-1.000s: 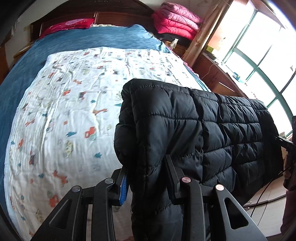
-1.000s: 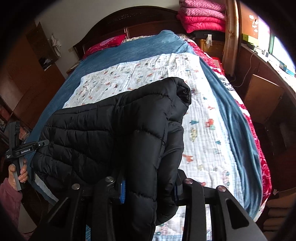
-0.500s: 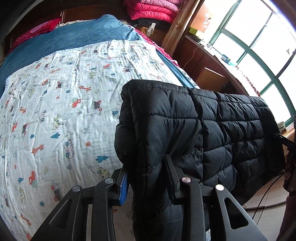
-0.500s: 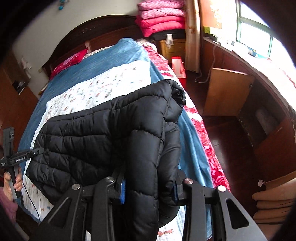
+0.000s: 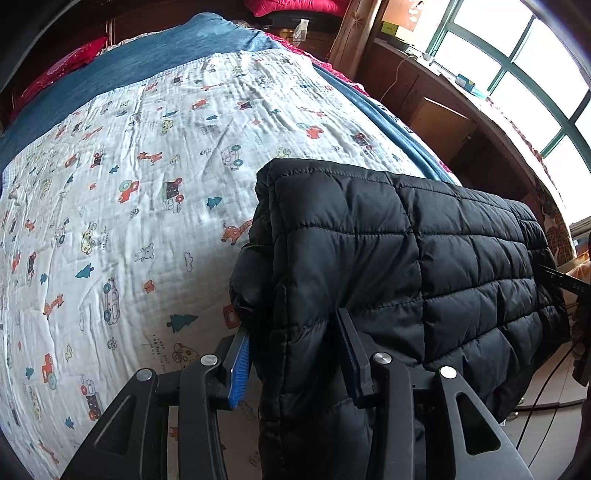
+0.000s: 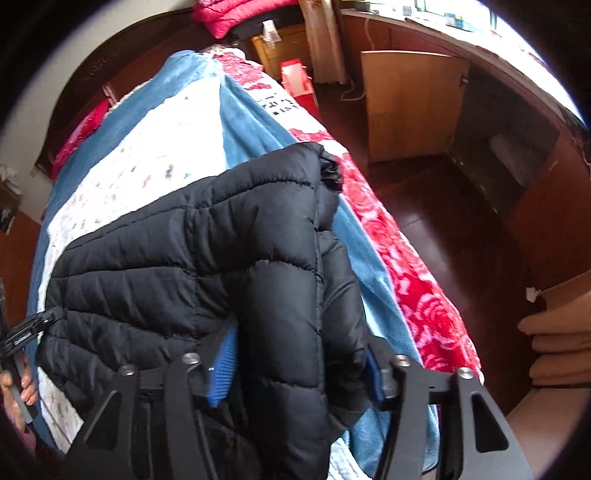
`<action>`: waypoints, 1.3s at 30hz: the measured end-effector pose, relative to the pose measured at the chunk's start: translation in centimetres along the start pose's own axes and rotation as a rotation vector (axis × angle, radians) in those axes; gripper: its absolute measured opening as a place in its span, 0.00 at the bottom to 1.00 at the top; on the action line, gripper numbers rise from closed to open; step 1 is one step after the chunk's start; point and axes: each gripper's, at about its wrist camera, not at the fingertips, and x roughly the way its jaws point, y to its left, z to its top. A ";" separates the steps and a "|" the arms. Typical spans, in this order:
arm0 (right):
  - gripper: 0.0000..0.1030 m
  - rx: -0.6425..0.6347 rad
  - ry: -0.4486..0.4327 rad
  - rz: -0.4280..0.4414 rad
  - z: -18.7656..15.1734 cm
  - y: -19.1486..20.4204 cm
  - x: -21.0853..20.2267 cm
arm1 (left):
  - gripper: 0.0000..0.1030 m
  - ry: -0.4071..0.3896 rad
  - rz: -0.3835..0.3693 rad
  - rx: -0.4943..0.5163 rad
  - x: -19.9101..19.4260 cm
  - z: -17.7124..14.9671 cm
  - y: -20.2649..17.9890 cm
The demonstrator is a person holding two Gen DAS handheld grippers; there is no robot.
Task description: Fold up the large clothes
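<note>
Hanging quilted black puffer jacket [image 5: 388, 266]

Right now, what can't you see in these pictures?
- Left wrist view: the black jacket's lower part, cut off by the bottom edge and the left gripper.
- Right wrist view: the animal-print blanket's pictures, too blurred.
- Right gripper: jacket hides the inner pad faces.

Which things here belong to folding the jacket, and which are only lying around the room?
For the job:
black puffer jacket
left gripper
right gripper
printed white blanket, under the jacket

Lying about:
folded pink quilts
red pillow
wooden cabinet door
</note>
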 end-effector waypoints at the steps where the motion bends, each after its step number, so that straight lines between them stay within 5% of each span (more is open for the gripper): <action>1: 0.64 0.003 0.001 -0.012 -0.1 0.1 -0.1 | 0.48 -0.002 0.011 0.006 -0.2 -0.5 0.5; 14: 0.67 -0.098 -0.077 -0.224 -1.1 2.4 -2.7 | 0.59 -0.040 0.130 0.132 -2.8 -3.5 -0.7; 22: 0.67 -0.187 -0.131 -0.134 -1.8 6.7 -4.5 | 0.60 -0.052 0.162 0.190 -3.4 -5.0 -2.4; 31: 0.67 -0.278 -0.070 -0.044 -3.4 12.1 -1.7 | 0.60 -0.048 0.162 0.196 -3.7 -6.1 -2.6; 39: 0.67 -0.277 -0.008 -0.074 -5.9 13.1 0.4 | 0.60 -0.034 0.166 0.211 -3.4 -7.2 -2.9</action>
